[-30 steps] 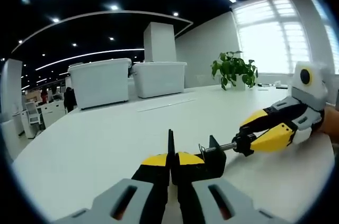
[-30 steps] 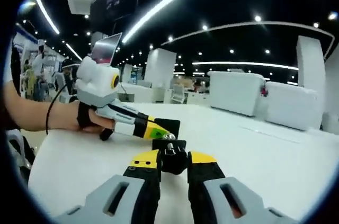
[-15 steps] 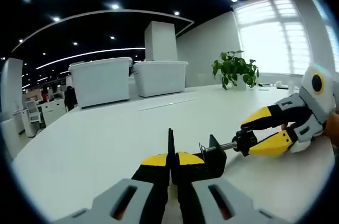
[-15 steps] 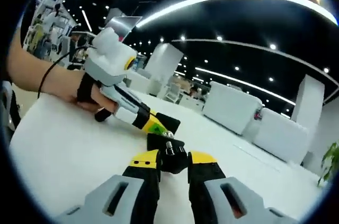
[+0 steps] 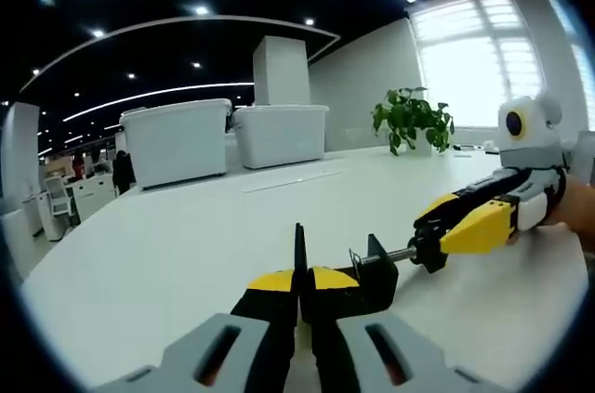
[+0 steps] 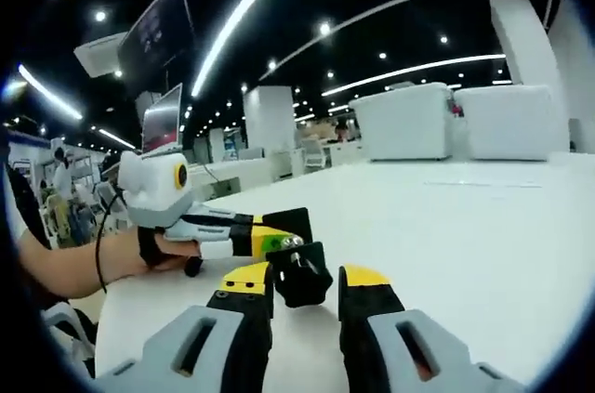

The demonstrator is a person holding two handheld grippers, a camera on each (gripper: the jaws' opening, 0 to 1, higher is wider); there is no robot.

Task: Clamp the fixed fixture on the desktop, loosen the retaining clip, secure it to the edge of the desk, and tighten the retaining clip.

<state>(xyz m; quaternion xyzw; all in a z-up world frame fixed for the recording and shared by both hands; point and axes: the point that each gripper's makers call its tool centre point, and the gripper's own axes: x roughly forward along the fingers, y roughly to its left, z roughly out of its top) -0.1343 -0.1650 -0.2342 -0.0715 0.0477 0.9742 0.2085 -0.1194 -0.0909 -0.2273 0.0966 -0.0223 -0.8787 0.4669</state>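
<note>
The fixture (image 5: 367, 272) was pinched by the left gripper (image 5: 302, 291), its screw axis running sideways into the right gripper (image 5: 437, 242), closed on the knob (image 6: 297, 272).

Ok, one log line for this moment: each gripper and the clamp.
left gripper: shut on clamp body | right gripper: shut on screw knob | clamp: lying on table

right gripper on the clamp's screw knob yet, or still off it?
Touching. In the left gripper view the right gripper has its yellow jaws closed around the black knob at the end of the clamp screw, no gap visible.
</note>
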